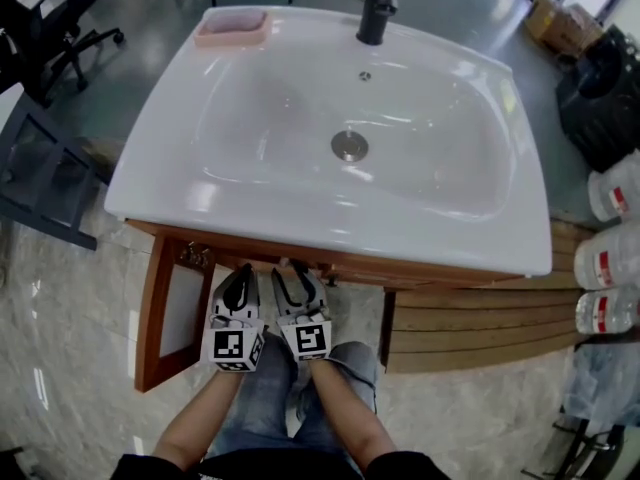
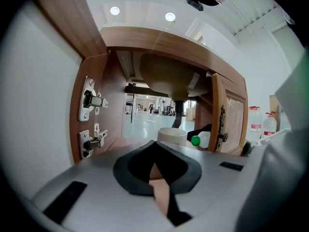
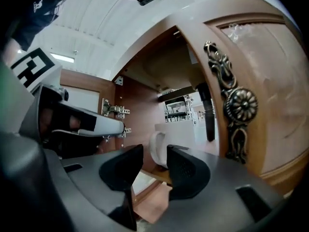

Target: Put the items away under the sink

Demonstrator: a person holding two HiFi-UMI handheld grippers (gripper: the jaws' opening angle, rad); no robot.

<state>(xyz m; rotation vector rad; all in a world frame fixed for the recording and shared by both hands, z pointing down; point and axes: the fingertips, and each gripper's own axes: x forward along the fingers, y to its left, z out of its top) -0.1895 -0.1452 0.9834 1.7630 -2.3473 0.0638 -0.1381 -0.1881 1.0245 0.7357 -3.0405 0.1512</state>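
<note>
Left gripper (image 2: pixel 154 143), lower centre, has its jaws closed on nothing. Right gripper (image 3: pixel 153 153) stands narrowly parted and empty, a mug (image 3: pixel 176 132) beyond it.

On the cabinet (image 1: pixel 430 268) the sink (image 1: pixel 160 158) is set. The faucet (image 1: pixel 378 6) is placed at the sink's 12 o'clock edge, the soap dish (image 1: pixel 232 27) at 11 o'clock and the drain (image 1: pixel 349 146) in the middle. At 6 o'clock, below the rim, the left gripper (image 1: pixel 240 273) and right gripper (image 1: pixel 293 268) are held side by side before the cabinet opening. The open left door (image 1: pixel 172 313) is found at 7 o'clock. Water bottles (image 1: pixel 605 265) are stood at 3 o'clock. Inside the cabinet, a mug (image 2: pixel 172 136) is set before the drain pipe (image 2: pixel 179 111), with a capped bottle (image 2: pixel 203 140) at its 3 o'clock.
</note>
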